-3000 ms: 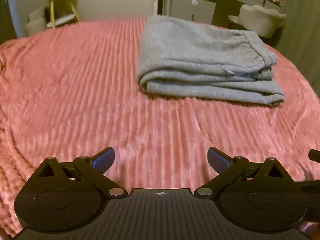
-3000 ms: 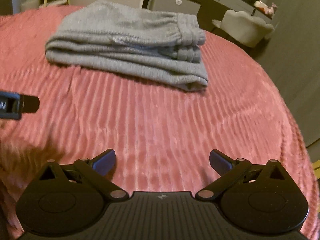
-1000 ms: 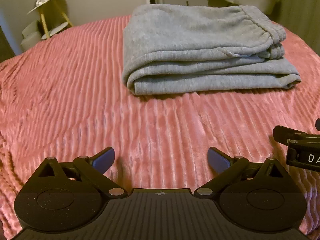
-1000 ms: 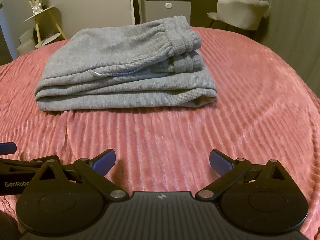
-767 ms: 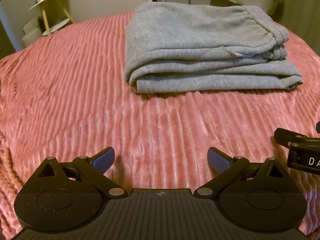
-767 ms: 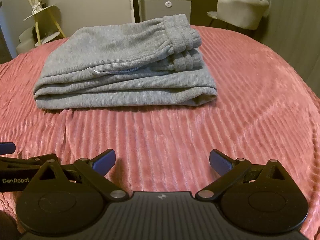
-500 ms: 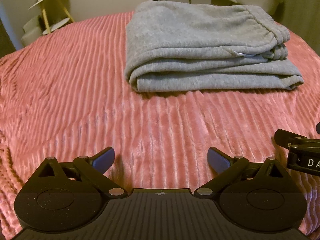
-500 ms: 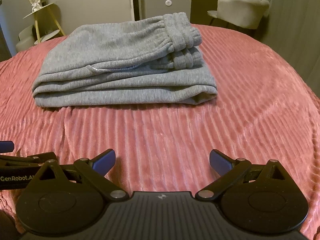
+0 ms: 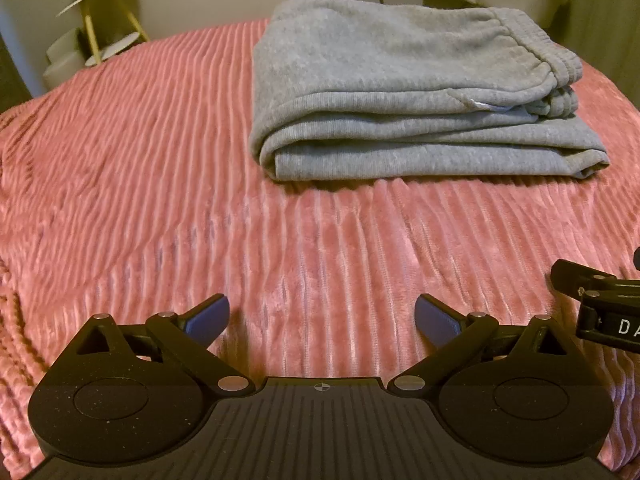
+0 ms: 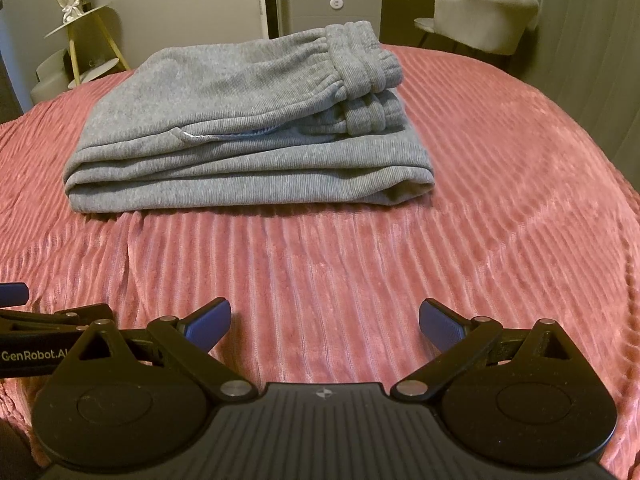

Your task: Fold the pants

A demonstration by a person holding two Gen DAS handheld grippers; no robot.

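Note:
The grey sweatpants [image 9: 404,92] lie folded in a thick rectangular stack on the pink ribbed bedspread [image 9: 160,184], waistband at the right end; they also show in the right wrist view [image 10: 240,128]. My left gripper [image 9: 322,318] is open and empty, low over the bedspread, well short of the pants. My right gripper [image 10: 325,320] is open and empty, also short of the pants. Part of the right gripper's body shows at the right edge of the left wrist view [image 9: 600,312], and part of the left gripper's body shows at the left edge of the right wrist view [image 10: 36,344].
Beyond the bed stand a gold side table [image 10: 88,40], a grey cabinet [image 10: 336,4] and a pale upholstered chair [image 10: 484,20]. The bedspread [image 10: 480,208] falls away at the right edge of the bed.
Both grippers have stayed open and nearly still over the last second, after swinging to face the pants more squarely. The pants have not moved.

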